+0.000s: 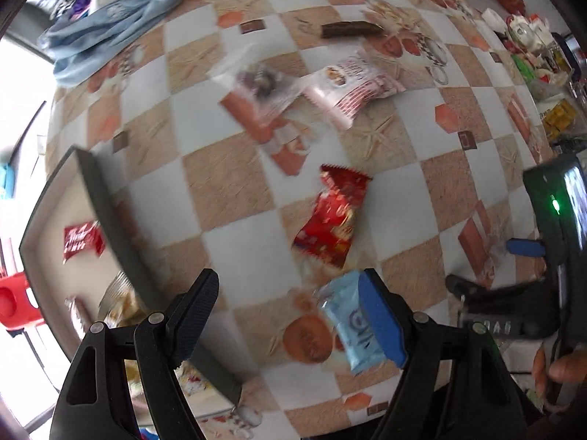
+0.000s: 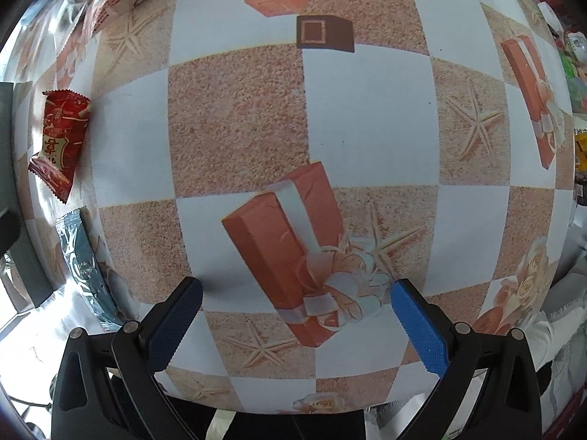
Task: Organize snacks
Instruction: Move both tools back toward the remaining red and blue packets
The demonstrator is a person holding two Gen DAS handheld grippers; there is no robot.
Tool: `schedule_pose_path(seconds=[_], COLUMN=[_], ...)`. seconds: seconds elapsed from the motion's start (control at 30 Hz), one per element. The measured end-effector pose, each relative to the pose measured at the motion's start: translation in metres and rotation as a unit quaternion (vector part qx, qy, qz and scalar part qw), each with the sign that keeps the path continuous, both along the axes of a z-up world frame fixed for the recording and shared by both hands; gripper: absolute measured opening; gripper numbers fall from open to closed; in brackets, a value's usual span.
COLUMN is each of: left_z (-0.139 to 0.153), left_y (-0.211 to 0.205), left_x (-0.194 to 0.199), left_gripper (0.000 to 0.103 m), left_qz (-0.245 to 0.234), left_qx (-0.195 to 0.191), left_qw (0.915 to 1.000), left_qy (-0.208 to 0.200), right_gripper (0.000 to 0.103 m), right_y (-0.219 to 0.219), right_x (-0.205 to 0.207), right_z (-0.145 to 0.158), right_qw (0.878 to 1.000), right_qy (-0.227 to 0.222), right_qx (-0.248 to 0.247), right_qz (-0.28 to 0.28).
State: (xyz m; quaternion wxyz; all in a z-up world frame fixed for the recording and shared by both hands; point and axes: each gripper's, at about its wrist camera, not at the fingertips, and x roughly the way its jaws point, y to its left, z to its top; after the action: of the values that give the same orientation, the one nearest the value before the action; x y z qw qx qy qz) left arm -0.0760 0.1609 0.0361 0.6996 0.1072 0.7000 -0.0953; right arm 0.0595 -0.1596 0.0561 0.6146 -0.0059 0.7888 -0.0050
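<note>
The left tongs [image 1: 290, 315] point straight down over the table [image 1: 234, 278] with their jaws spread and nothing gripped; a light blue snack packet [image 1: 354, 333] lies on the table just inside the blue pad, seemingly the next thing lined up for a grab. The right tongs [image 2: 293, 322] likewise stand released, with only printed tablecloth between their pads, so they appear to be waiting their turn. Just left of the left tongs sits a dark-rimmed tray [image 1: 110, 216] that already holds a red wrapper [image 1: 82, 240] and other snacks, which suggests it is the collecting place. Beyond, a red snack packet [image 1: 332, 216] lies loose on the table. Farther off rest a pink-and-white striped packet [image 1: 354, 86] and a clear one [image 1: 256, 84], and farther still a dark chocolate bar [image 1: 350, 29], all unsorted.
</note>
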Motion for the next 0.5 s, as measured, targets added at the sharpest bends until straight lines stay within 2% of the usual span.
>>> schedule_pose_path(seconds=[0.13, 0.3, 0.37, 0.5], left_z=[-0.018, -0.042, -0.048, -0.053], left_y=[-0.019, -0.031, -0.030, -0.009], left_x=[0.016, 0.029, 0.032, 0.035], left_gripper=[0.082, 0.081, 0.082, 0.086], left_qz=[-0.011, -0.014, -0.013, 0.021], left_qx=[0.005, 0.021, 0.039, 0.030], left_qw=[0.9999, 0.9995, 0.9990, 0.9990], left_qy=[0.007, 0.021, 0.019, 0.026], right_gripper=[0.103, 0.103, 0.103, 0.103], right_y=[0.000, 0.003, 0.002, 0.002], right_x=[-0.013, -0.009, -0.013, -0.013], right_z=[0.007, 0.011, 0.013, 0.015], right_qw=[1.000, 1.000, 1.000, 1.000], right_qy=[-0.006, -0.004, -0.005, -0.005], right_qx=[0.000, 0.000, 0.000, 0.000], right_qz=[-0.001, -0.001, 0.000, 0.001])
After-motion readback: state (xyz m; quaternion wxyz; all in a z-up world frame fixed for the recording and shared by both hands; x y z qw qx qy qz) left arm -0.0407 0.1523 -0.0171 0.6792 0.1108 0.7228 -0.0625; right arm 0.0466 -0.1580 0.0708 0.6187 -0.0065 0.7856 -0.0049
